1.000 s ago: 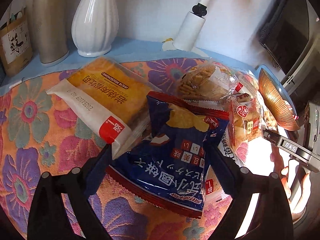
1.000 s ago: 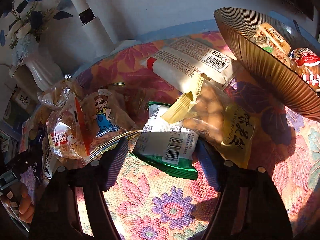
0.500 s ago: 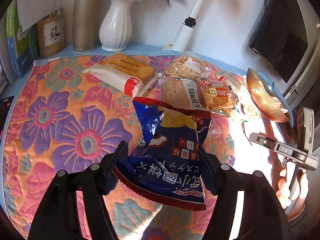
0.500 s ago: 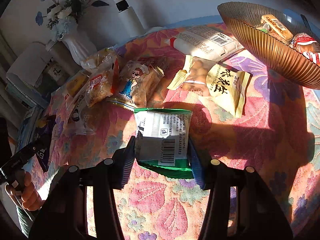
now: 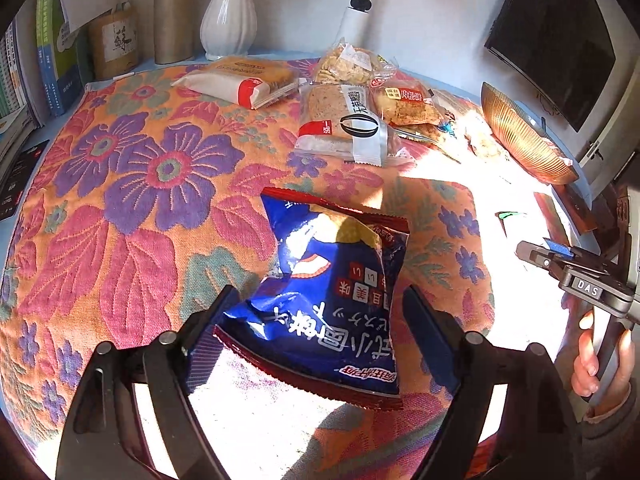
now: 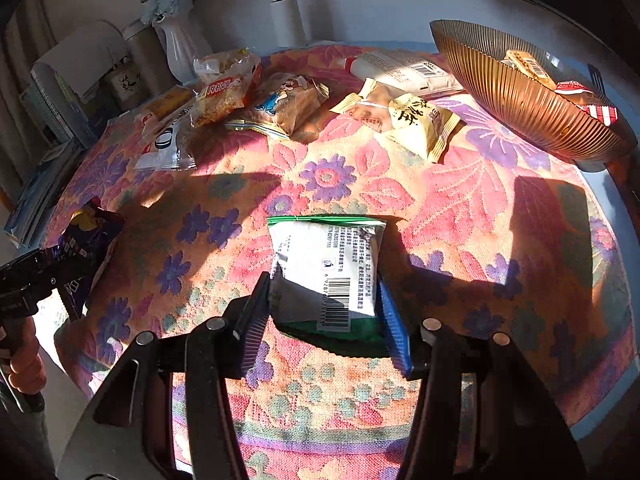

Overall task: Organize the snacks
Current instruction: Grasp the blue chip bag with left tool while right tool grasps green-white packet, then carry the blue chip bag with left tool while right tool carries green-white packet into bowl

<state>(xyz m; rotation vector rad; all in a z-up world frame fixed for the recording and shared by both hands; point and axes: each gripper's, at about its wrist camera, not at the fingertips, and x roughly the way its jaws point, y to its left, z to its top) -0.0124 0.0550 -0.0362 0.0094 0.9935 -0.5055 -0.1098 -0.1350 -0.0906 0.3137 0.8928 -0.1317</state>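
My left gripper [image 5: 320,316] is shut on a blue chip bag [image 5: 332,292] and holds it above the floral cloth [image 5: 140,168]. My right gripper [image 6: 326,308] is shut on a green and white snack packet [image 6: 326,272], barcode side up, lifted over the cloth. A ribbed copper bowl [image 6: 516,96] at the right holds a few wrapped snacks; it also shows in the left wrist view [image 5: 516,136]. Several snack packs lie at the far side: a yellow bread pack [image 5: 240,80], a cracker pack [image 5: 344,124] and a yellow nut bag [image 6: 420,124].
A white vase [image 5: 228,12], a metal flask [image 5: 174,12], books [image 5: 52,48] and a white lamp stem [image 5: 360,4] stand along the back wall. A dark screen [image 5: 556,40] is at the right. The left gripper shows in the right wrist view [image 6: 32,280].
Both grippers have pulled back and up from the snack pile, each carrying its packet; the pile now lies farther away.
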